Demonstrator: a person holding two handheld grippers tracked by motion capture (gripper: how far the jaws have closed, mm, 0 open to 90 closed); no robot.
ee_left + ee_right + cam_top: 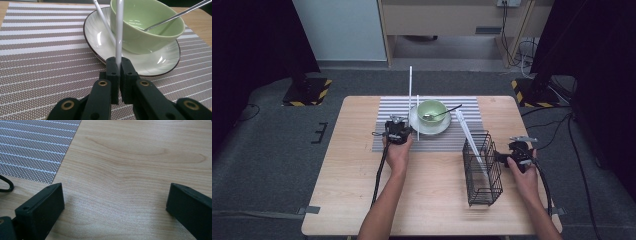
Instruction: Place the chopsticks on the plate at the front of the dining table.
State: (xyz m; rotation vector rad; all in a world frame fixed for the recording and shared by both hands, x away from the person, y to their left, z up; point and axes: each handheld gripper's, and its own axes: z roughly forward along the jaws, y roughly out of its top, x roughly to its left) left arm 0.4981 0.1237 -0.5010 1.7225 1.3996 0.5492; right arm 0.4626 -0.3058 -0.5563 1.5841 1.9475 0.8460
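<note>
Your green bowl (432,111) sits on a white plate (443,128) with a dark rim, both on the striped mat (387,107) at the far middle of the counter (432,200). In the bowl lies a spoon (439,114): its head rests on the bottom and its thin metal handle leans out over the rim toward the right. In the left gripper view the bowl (150,25) looks glossy, with nothing else in it that you can see besides the spoon (172,16).

On the right side of the counter stands a black wire basket (482,170). One white chopstick (469,137) rests in it, tilted, with its upper end sticking out over the far rim toward the plate.

Your left gripper (399,131) is just left of the plate, and its fingers are closed on a second white chopstick (410,95). In the high view the stick rises from the gripper toward the far edge of the mat. In the left gripper view this chopstick (119,32) is a smooth, plain white, round rod, clamped between the two black pads and crossing in front of the bowl's near wall. A thinner white line beside it slants over the plate; whether that is a reflection or another stick you cannot tell.

Your right gripper (517,152) is just right of the basket, near its upper wall. Its fingers (42,207) stand wide apart over bare wood, with nothing between them.
</note>
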